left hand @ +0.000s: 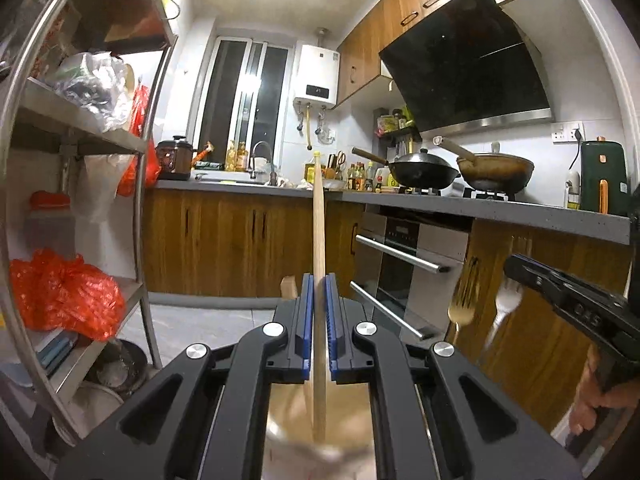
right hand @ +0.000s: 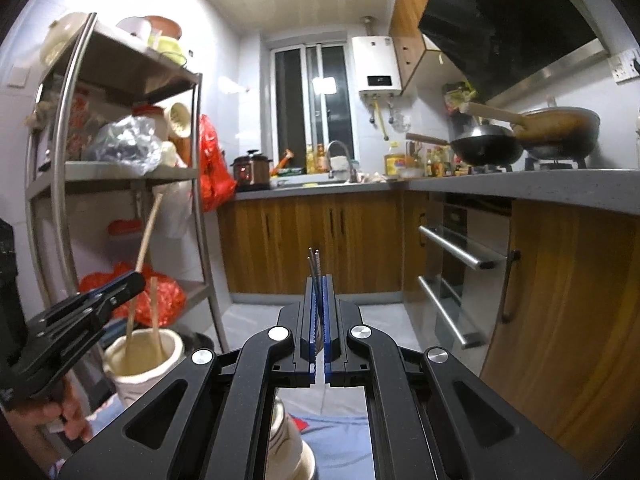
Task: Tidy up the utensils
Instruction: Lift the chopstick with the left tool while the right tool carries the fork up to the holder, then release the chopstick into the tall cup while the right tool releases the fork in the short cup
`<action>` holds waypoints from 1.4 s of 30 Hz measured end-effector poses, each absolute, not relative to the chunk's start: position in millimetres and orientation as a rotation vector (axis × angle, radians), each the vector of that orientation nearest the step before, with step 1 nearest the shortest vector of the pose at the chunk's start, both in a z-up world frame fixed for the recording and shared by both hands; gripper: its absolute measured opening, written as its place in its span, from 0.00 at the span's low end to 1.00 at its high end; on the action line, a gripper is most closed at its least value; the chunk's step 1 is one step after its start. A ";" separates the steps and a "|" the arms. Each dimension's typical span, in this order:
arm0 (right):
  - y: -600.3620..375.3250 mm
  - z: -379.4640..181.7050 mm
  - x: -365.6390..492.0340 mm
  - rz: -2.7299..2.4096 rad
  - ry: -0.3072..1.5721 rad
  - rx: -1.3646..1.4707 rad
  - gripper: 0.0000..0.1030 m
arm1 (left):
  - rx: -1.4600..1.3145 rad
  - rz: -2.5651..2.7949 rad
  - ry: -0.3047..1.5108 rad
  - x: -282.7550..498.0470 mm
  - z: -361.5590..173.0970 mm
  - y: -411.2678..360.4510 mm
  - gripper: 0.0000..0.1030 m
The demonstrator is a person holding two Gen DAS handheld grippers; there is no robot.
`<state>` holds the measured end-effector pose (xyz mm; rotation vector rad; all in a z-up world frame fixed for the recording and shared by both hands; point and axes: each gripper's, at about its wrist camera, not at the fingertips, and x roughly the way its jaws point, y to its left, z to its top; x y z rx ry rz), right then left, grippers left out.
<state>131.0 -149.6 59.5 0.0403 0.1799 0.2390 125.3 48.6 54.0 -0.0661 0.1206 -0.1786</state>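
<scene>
My left gripper [left hand: 319,280] is shut on a long wooden utensil handle [left hand: 318,216] that stands upright, its lower end over a blurred white cup [left hand: 288,420]. In the right wrist view the same cup [right hand: 140,356] sits at lower left with that handle [right hand: 146,236] and a second wooden stick [right hand: 154,312] reaching into it, the left gripper [right hand: 136,282] clamped on the handle. My right gripper [right hand: 319,280] is shut on thin metal utensils [right hand: 314,260] poking up between its pads. The left wrist view shows it [left hand: 510,266] holding a gold fork [left hand: 462,300] and a silver fork [left hand: 506,300], both blurred.
A steel shelf rack [right hand: 64,128] with red bags [left hand: 60,292] stands at the left. A patterned cup [right hand: 288,444] on blue cloth [right hand: 340,436] lies under the right gripper. Wooden cabinets [left hand: 224,240], an oven [left hand: 404,256] and a countertop with woks [left hand: 424,172] fill the back and right. Hands [left hand: 592,408] grip the tools.
</scene>
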 end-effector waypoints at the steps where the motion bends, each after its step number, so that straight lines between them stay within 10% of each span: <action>1: -147.3 58.9 130.9 0.241 0.185 0.033 0.03 | -0.069 -0.175 0.127 122.6 52.3 49.7 0.05; 27: -136.5 33.4 143.4 0.238 0.320 0.001 0.04 | -0.043 -0.137 0.282 118.3 35.9 57.3 0.15; 34: -153.2 42.8 139.3 0.252 0.316 0.062 0.32 | -0.038 -0.127 0.278 111.0 41.5 60.5 0.31; 42: -184.0 57.3 113.2 0.265 0.320 0.147 0.89 | -0.024 -0.106 0.285 89.5 44.4 58.9 0.86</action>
